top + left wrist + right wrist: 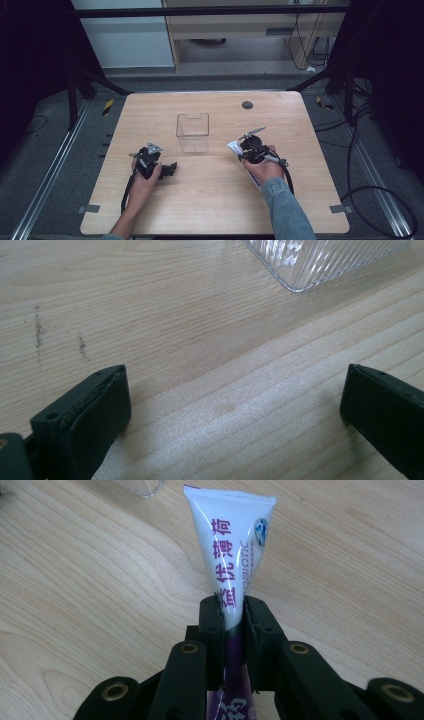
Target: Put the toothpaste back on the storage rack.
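**Right gripper clamping a toothpaste tube beside the clear box**

The wooden table (215, 200) is carrying everything, its light grain running side to side, with a small dark round mark (247, 105) sitting near its far edge, toward the right corner.

A clear plastic box (192, 132) is standing upright a little beyond the table's middle, open at the top; one ribbed corner of it (320, 260) is showing in the left gripper view.

The left gripper (170, 169) is resting low over the table left of the middle, near the box's near left corner and apart from it. Its jaws are standing wide apart with bare wood between them.

The right gripper (239, 148) is sitting right of the box, in the person's right hand (265, 169), whose blue sleeve is coming in from the near edge. Its jaws are pressing narrow on a white toothpaste tube (231, 555) with purple lettering. The tube's flat crimped end is pointing away from the gripper, toward the box, while its purple lower part is running back between the jaws.
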`<state>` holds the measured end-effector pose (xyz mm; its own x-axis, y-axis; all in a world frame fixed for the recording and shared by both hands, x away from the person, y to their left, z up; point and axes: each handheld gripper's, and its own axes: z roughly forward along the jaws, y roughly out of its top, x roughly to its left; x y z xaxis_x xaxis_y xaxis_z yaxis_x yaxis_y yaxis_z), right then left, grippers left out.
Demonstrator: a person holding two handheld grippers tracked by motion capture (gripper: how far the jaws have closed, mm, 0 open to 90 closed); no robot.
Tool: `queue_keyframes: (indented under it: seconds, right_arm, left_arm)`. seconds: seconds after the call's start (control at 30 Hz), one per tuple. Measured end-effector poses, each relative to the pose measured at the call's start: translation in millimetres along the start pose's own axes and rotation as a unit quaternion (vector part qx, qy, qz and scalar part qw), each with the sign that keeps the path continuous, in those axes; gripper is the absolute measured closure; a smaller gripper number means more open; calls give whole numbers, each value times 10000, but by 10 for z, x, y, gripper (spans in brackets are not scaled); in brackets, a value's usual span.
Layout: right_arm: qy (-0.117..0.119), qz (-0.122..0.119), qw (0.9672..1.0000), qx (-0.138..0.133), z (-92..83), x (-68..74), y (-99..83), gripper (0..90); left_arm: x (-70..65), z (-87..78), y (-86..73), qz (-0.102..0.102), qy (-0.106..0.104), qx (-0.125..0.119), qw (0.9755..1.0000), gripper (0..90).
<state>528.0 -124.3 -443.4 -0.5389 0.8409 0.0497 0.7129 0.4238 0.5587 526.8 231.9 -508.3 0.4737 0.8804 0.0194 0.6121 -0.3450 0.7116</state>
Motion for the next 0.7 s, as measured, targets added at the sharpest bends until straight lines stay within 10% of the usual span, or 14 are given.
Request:
queue_keyframes:
  seconds: [0.7]
  right_arm:
    - [-126,159,9988,-435,-315,-94,69,802]
  left_arm:
    - [0,0,0,-1,0,-1,10000,0]
